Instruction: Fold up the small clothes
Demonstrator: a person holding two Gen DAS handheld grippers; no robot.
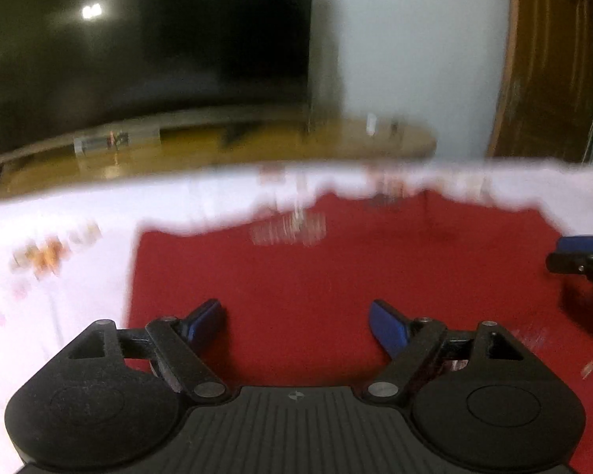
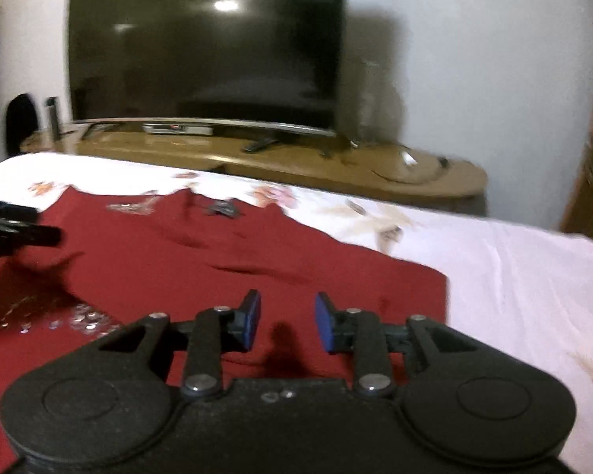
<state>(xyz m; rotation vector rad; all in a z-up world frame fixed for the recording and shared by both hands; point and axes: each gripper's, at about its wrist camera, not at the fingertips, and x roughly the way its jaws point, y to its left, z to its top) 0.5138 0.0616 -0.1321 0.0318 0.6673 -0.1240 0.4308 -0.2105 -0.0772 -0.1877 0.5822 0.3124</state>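
Observation:
A dark red garment [image 1: 316,276] lies spread flat on a white flowered bedsheet [image 1: 59,276]. Shiny sequin patches dot the red garment [image 2: 217,260] near its far edge and by my left side. My left gripper [image 1: 296,316] hovers just above the cloth, jaws wide open, blue pads clear of the fabric. In the right wrist view my right gripper [image 2: 288,318] stands open a little over the garment's right part, with nothing between its pads. Each gripper shows at the edge of the other's view: the right gripper [image 1: 585,256] and the left gripper [image 2: 16,229].
A wooden TV bench [image 2: 336,162] runs behind the bed with a large dark television [image 2: 205,47] on it. A white wall [image 2: 474,59] and a wooden door [image 1: 553,59] stand to the right. The bedsheet [image 2: 514,276] extends to the right of the garment.

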